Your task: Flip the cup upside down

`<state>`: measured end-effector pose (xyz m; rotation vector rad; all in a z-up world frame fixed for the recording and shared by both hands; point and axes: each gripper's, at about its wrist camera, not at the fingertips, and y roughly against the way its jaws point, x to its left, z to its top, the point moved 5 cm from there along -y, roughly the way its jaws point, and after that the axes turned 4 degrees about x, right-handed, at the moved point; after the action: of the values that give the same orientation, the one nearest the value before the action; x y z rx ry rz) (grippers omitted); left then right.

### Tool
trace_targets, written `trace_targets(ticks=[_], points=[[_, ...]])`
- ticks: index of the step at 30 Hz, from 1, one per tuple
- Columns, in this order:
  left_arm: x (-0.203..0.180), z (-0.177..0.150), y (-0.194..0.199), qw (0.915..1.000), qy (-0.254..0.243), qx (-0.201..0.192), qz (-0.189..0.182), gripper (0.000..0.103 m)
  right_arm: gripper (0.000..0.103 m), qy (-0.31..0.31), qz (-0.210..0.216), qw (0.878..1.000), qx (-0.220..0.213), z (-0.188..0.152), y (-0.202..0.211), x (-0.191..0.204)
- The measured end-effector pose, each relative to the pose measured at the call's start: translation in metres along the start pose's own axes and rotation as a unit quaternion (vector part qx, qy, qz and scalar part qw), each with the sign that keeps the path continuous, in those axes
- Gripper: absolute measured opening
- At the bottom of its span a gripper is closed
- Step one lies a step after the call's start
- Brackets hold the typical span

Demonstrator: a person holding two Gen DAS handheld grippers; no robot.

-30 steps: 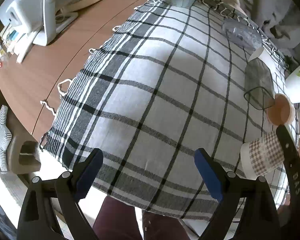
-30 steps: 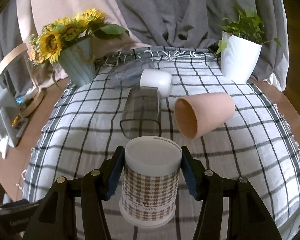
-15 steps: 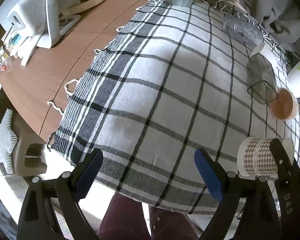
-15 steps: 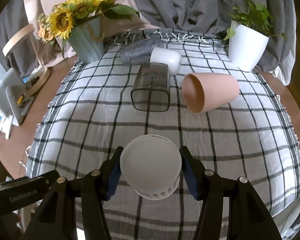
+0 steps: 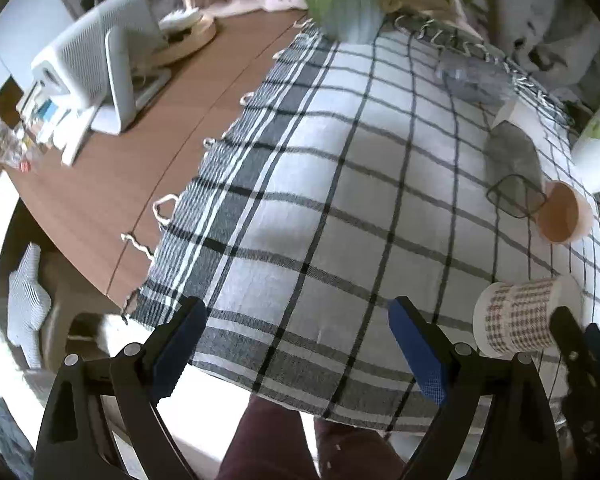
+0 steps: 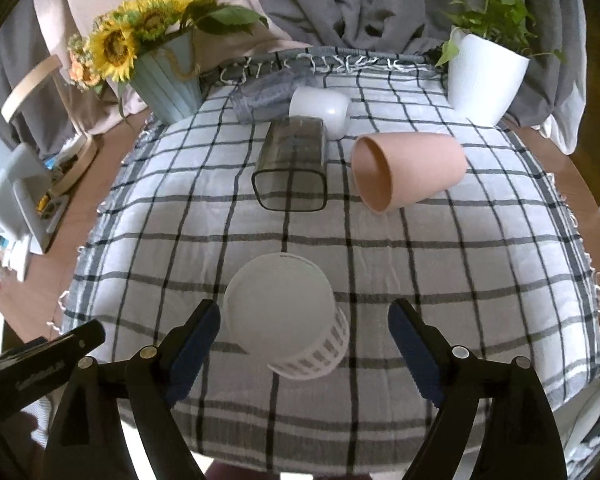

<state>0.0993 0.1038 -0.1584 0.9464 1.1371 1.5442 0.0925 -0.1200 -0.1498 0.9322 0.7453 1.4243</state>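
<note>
Checked paper cup (image 6: 286,322) upside down on the plaid cloth (image 6: 480,280), flat white base up, between the spread blue pads of the right gripper (image 6: 304,340).

Neither pad touches the cup. Beyond the cup lie a smoky square tumbler (image 6: 292,168) and, right of it, a pink cup (image 6: 410,170), both on their sides; farther back a sunflower vase (image 6: 166,88). Left of the cup, the left gripper (image 5: 296,344) hangs wide apart over the cloth's near edge, holding nothing.

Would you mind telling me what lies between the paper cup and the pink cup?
Only bare checked tablecloth separates the paper cup from the pink cup, shown in the right wrist view.
</note>
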Motion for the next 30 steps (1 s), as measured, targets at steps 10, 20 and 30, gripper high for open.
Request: trace_targets(ticks=[10, 20, 30], points=[[-0.024, -0.011, 0.051, 0.9950, -0.058, -0.081, -0.001, 0.101, 0.090, -0.016, -0.016, 0.999, -0.045, -0.004, 0.066, -0.025], [-0.039, -0.021, 0.089, 0.9887, -0.085, -0.121, -0.021, 0.103, 0.096, -0.049, -0.023, 0.996, -0.068, -0.014, 0.106, -0.048], [-0.044, -0.031, 0.105, 0.9863, -0.090, -0.134, -0.035, 0.103, 0.098, -0.071, -0.036, 0.992, -0.100, -0.019, 0.128, -0.058]])
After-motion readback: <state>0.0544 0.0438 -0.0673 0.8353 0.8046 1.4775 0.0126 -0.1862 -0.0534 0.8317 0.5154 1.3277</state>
